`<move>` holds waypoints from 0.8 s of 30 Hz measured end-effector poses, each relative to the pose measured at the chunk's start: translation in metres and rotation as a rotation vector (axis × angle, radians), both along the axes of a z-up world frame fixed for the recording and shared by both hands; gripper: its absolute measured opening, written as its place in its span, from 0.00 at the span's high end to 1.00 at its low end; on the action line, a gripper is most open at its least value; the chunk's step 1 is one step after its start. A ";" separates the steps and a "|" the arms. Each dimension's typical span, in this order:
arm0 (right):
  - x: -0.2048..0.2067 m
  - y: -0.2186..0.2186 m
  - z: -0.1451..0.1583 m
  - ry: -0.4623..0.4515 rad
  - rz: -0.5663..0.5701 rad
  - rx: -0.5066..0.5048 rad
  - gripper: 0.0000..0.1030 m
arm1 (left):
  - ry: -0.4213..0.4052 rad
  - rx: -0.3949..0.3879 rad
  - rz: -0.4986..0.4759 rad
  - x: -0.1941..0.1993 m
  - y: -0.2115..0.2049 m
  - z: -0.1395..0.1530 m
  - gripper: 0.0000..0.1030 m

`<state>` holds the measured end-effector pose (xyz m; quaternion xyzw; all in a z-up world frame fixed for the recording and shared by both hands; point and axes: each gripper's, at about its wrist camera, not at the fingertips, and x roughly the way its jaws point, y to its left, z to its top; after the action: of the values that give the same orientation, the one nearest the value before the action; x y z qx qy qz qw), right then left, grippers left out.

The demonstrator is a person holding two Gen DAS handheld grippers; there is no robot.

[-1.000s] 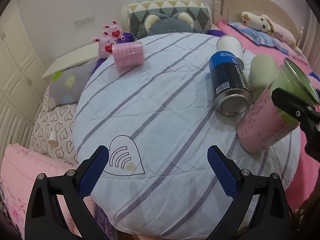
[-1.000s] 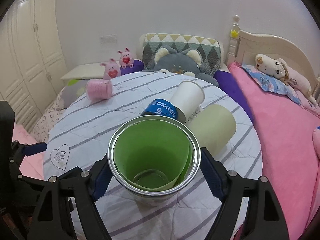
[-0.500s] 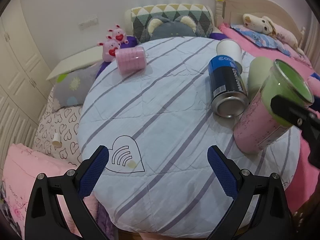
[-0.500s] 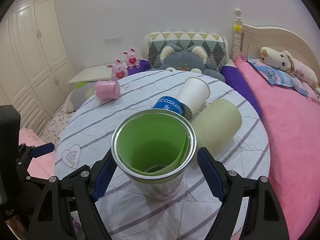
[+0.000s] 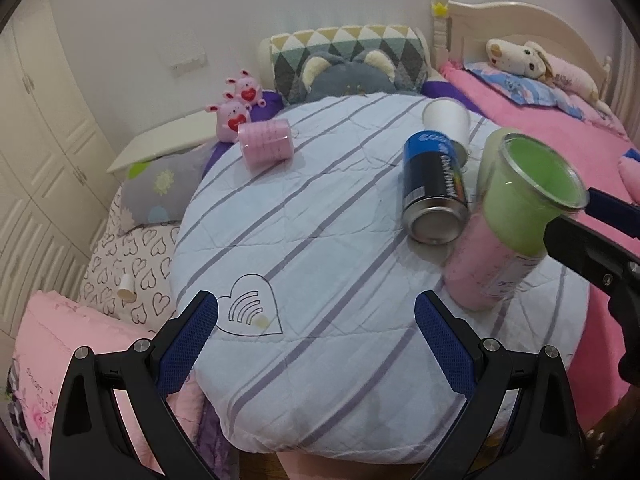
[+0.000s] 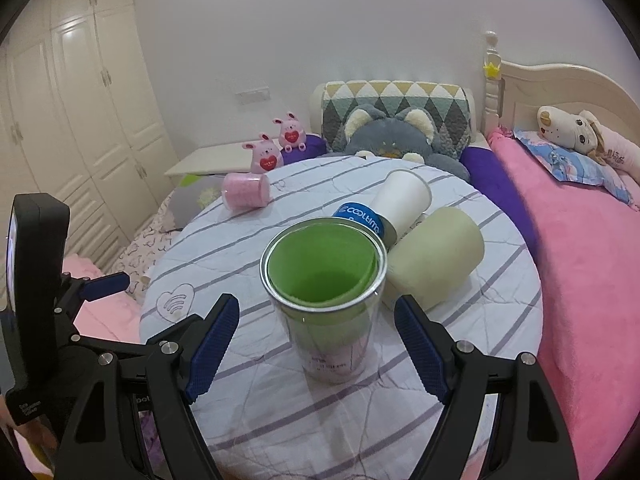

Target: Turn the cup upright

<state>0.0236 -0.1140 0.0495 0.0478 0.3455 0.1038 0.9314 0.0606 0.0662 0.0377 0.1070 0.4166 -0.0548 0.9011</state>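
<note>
- Right wrist view: cup (image 6: 326, 304) is stood upright on surface (image 6: 248, 412), between spread jaws of right hand-held gripper (image 6: 316, 348); released.
- Left hand-held gripper (image 5: 316, 340): open, empty.
- Next: withdrawal judged sufficient.

Counted on round striped table (image 6: 492, 344):
- One clear tumbler with green liner (image 6: 326, 300), upright.
- One blue can (image 5: 434, 186), on side.
- One white paper cup (image 6: 402, 200), on side.
- One cream cup (image 6: 434, 264), on side.
- One pink cup (image 5: 266, 146), on side.

Counted beyond table:
- Two pink bunny toys (image 6: 266, 156).
- One grey plush (image 6: 386, 136).
- One dog plush (image 6: 572, 128).

Two grippers seen, left gripper (image 5: 316, 336) and right gripper (image 6: 316, 340).
</note>
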 end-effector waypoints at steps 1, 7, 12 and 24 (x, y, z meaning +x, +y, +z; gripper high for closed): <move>-0.002 -0.002 0.000 -0.004 0.000 0.001 0.21 | -0.006 0.000 -0.001 -0.003 -0.002 0.002 0.03; -0.019 -0.020 0.004 -0.036 -0.012 0.035 0.21 | -0.042 0.018 0.004 -0.024 -0.017 0.011 0.02; -0.034 -0.034 0.006 -0.062 -0.025 0.042 0.21 | -0.053 -0.003 0.009 -0.043 -0.029 0.012 0.02; -0.053 -0.059 -0.008 -0.073 -0.070 0.021 0.21 | -0.083 -0.025 -0.027 -0.074 -0.063 0.007 0.02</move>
<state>-0.0295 -0.1730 0.0418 0.0657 0.3083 0.0767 0.9459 -0.0137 0.0033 0.0447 0.1035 0.3766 -0.0678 0.9181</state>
